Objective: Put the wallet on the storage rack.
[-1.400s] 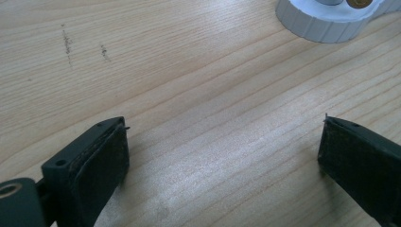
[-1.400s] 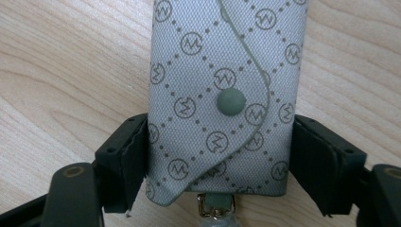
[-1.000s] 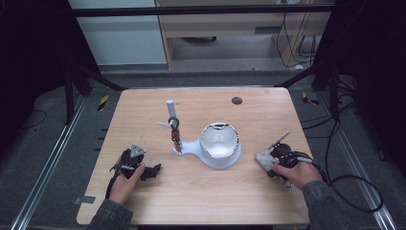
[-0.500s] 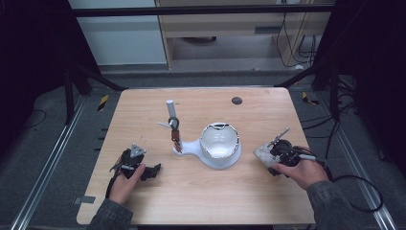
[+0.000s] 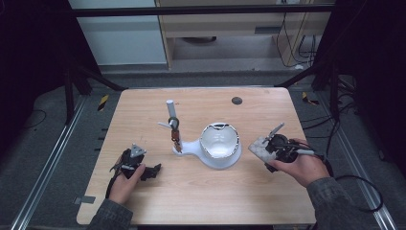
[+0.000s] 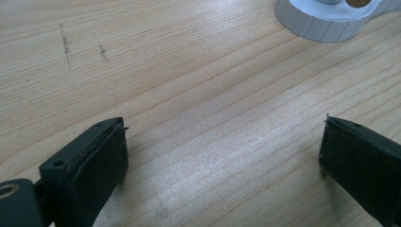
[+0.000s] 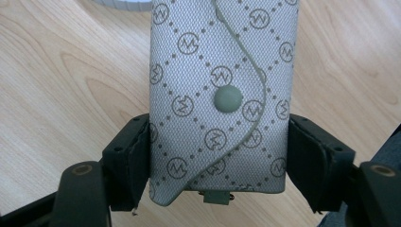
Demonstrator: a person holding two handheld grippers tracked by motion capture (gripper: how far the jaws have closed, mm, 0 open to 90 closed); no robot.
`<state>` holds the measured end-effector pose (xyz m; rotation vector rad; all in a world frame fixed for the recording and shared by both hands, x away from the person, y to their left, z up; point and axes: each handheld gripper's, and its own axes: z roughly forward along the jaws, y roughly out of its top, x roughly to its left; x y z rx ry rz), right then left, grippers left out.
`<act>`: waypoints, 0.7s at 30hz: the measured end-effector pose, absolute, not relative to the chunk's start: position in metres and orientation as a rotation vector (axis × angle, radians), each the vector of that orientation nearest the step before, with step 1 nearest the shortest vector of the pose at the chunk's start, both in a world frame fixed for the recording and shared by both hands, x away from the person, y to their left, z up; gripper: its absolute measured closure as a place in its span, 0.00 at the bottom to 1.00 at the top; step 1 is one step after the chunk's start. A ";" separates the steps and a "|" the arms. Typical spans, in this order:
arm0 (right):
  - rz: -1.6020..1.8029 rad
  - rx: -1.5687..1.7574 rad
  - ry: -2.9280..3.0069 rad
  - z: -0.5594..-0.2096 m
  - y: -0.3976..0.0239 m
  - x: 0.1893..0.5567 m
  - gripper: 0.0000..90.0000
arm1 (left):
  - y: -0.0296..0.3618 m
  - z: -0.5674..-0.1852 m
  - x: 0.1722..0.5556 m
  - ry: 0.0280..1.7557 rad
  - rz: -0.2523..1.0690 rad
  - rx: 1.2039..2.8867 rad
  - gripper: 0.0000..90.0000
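Your right gripper [image 7: 218, 156] pinches a grey patterned fabric key pouch with a snap button [image 7: 220, 94], held above the pale wooden table [image 5: 201, 201] right of the white ribbed stand [image 5: 218, 148]. Your left gripper [image 6: 222, 156] rests there, jaws spread.

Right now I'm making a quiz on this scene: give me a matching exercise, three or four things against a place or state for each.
Things:
1. left gripper
2. right gripper
3. pouch
4. white stand

States or places:
A. grey, patterned, snapped shut
B. mid-table, between the hands
C. open, nothing between the jaws
D. shut on the pouch

Pairs: 1-C, 2-D, 3-A, 4-B
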<state>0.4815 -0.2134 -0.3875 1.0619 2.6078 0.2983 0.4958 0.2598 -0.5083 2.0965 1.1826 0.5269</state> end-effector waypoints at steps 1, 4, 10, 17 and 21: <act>0.298 1.062 2.608 -0.388 -0.213 0.482 0.32 | 0.260 -0.508 0.496 1.182 0.527 2.097 0.02; 0.294 1.037 2.610 -0.382 -0.209 0.481 0.32 | 0.260 -0.508 0.496 1.182 0.527 2.097 0.02; 0.285 0.980 2.611 -0.373 -0.200 0.480 0.33 | 0.260 -0.508 0.496 1.181 0.526 2.098 0.02; 0.271 0.914 2.615 -0.366 -0.187 0.478 0.33 | 0.260 -0.508 0.496 1.181 0.526 2.098 0.01; 0.256 0.867 2.631 -0.364 -0.177 0.476 0.33 | 0.260 -0.508 0.496 1.180 0.526 2.098 0.01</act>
